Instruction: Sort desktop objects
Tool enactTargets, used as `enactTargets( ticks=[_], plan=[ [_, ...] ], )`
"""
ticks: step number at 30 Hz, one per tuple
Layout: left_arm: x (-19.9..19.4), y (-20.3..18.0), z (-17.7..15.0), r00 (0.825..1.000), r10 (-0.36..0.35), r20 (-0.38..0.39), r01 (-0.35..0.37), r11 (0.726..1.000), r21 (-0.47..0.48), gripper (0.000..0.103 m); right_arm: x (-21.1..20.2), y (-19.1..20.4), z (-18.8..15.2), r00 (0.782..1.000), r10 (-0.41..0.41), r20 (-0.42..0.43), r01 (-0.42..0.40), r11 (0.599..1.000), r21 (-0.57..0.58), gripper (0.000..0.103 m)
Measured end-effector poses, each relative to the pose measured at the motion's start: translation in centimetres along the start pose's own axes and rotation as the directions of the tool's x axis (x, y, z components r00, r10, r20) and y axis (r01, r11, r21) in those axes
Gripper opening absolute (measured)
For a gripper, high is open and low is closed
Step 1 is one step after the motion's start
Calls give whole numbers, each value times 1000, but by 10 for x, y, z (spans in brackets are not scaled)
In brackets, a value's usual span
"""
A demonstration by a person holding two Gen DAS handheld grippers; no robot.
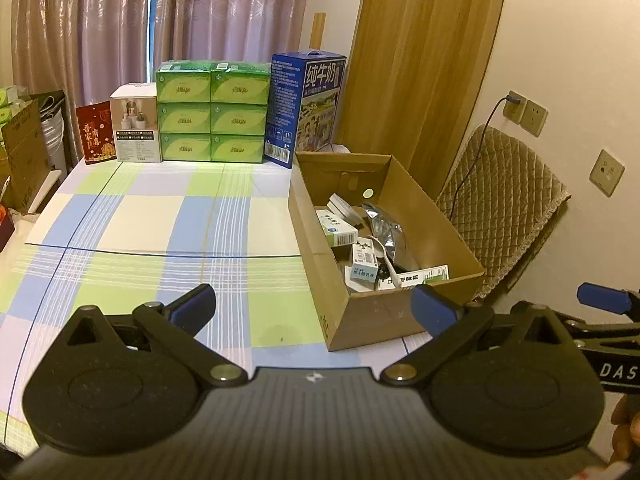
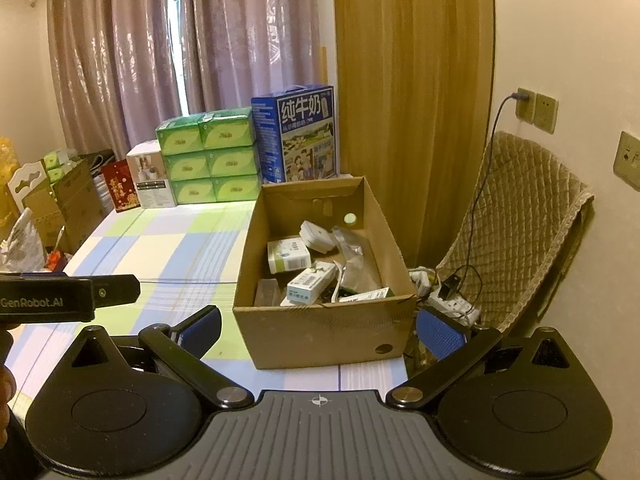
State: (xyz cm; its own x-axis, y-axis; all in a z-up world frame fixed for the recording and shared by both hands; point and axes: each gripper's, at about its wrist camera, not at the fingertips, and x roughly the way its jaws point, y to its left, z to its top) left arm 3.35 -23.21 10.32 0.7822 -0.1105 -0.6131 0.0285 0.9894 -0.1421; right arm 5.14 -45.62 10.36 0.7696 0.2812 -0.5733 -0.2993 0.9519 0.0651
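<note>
An open cardboard box stands on the right side of the checked tablecloth; it also shows in the right wrist view. Inside lie several small items: white medicine cartons, a round white tin, a silver foil pouch. My left gripper is open and empty, hovering left of the box's near corner. My right gripper is open and empty, straddling the box's near wall. The right gripper's blue fingertip shows at the left view's edge.
Stacked green tissue packs, a blue milk carton, a white box and a red card line the table's far edge. A quilted chair and a power strip sit right of the table. Cardboard boxes stand at the left.
</note>
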Motion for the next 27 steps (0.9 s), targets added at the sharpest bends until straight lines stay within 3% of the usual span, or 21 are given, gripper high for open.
enactTargets(
  ticks=[27],
  plan=[
    [11,-6,-8,1000,0,-25,1,1000,31,102,5,-4,-7,1000,0,-17,0,1000,6,101]
  ],
)
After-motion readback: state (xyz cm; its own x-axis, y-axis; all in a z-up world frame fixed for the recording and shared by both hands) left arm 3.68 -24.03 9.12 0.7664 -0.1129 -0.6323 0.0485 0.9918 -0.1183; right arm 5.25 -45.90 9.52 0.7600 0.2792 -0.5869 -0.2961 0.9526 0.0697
